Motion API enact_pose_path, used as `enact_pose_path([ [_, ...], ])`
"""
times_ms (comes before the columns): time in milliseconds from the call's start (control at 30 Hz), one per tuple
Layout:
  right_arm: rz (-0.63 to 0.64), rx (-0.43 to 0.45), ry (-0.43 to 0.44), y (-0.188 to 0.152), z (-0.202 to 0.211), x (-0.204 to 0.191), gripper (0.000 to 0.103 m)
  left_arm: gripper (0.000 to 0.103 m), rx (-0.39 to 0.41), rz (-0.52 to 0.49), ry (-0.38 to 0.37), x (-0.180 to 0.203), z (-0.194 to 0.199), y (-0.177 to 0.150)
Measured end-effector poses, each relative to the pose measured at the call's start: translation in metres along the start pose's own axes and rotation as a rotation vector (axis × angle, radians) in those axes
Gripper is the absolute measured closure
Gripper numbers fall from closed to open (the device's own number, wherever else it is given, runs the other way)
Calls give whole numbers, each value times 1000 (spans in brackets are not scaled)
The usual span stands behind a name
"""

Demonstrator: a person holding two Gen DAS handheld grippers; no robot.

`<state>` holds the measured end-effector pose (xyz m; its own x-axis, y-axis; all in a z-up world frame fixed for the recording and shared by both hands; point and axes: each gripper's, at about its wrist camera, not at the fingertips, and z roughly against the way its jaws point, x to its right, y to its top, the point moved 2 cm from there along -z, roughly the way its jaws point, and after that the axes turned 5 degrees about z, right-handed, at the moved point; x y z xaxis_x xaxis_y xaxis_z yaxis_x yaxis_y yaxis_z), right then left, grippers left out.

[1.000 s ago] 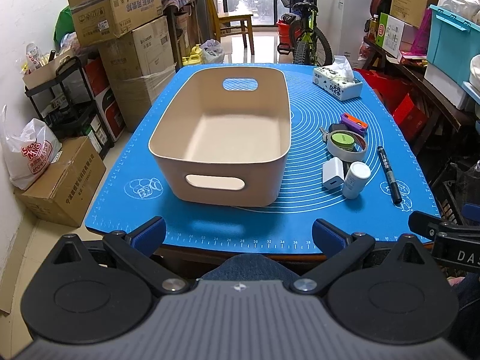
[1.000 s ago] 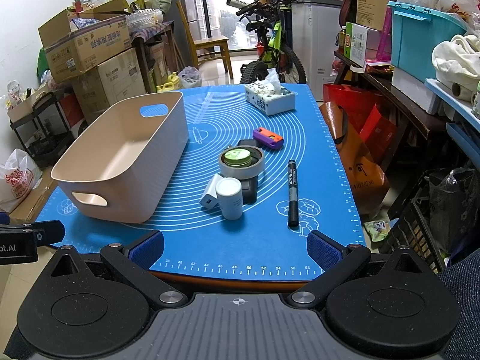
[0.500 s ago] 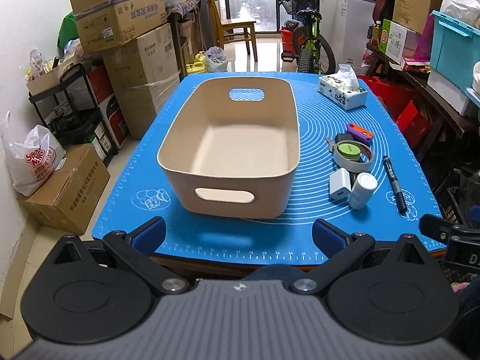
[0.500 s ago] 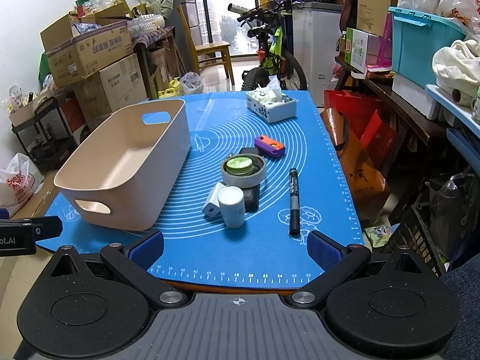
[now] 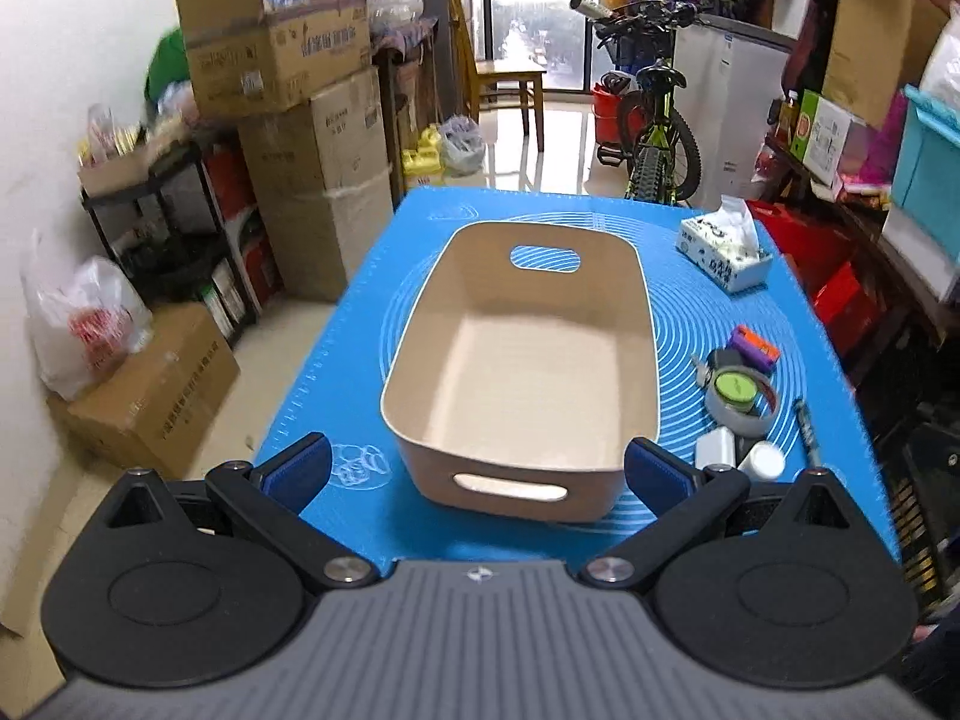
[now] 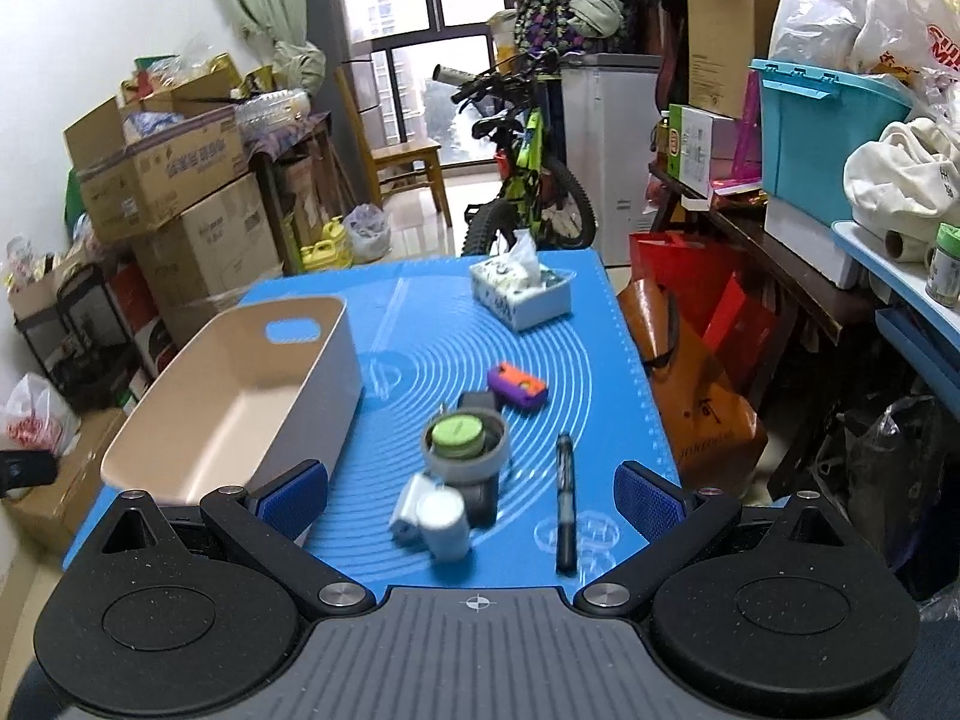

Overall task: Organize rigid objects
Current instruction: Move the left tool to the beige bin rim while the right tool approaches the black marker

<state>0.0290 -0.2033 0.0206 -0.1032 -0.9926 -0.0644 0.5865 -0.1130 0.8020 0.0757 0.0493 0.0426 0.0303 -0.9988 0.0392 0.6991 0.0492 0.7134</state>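
Since a second ago, we have brought both tools forward over the near edge of the tabletop, and the beige bin [image 5: 522, 372] now sits between the left tool's [image 5: 477, 471] blue pads. We hold both tools wide open, gripping nothing; the right tool [image 6: 471, 495] hangs over the cluster of small things.

That cluster lies along the tabletop's right side, well clear of the bin: a white bottle [image 6: 443, 521] touching a white charger [image 6: 407, 503], a grey tape roll [image 6: 465, 447] with a green-lidded tin [image 6: 459, 433] inside it, a dark object half hidden behind the roll, a purple and orange piece [image 6: 517, 385] just beyond, and a black marker [image 6: 564, 501] lying lengthwise near the right edge. Writing on the marker is too blurred to read.

At the far right corner stands a tissue box [image 6: 521, 291]. The blue mat [image 6: 414, 324] covering the tabletop carries printed circles and a ruler scale whose numerals we cannot make out.

Beyond the tabletop, cardboard boxes [image 5: 282, 60] bear printing too smeared to read, and a bicycle [image 6: 528, 180] leans by the window. The left tool's body cuts off the tabletop's near edge.
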Motion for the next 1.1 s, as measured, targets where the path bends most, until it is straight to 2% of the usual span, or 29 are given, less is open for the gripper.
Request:
enact_pose_path([
  [100, -14, 5, -11, 15, -14, 7, 3, 1, -8, 32, 1, -11, -14, 14],
  [200, -26, -1, -32, 30, -32, 14, 3, 1, 0, 13, 29, -18, -30, 26],
  [400, -42, -52, -78, 42, -80, 30, 3, 1, -59, 10, 42, -33, -79, 50],
  [567, -57, -141, -94, 36, -119, 45, 3, 1, -106, -27, 72, -32, -126, 61],
  [667, -48, -195, -115, 28, -140, 50, 4, 2, -137, -14, 62, -34, -152, 66],
  [767, -49, -252, -134, 22, -159, 51, 5, 17, -176, -10, 57, -35, -172, 68],
  [1000, -62, -313, -148, 10, -193, 50, 8, 18, -220, -14, 53, -42, -200, 65],
  [1100, -43, -339, -155, 3, -205, 49, 10, 22, -251, -16, 57, -48, -208, 62],
])
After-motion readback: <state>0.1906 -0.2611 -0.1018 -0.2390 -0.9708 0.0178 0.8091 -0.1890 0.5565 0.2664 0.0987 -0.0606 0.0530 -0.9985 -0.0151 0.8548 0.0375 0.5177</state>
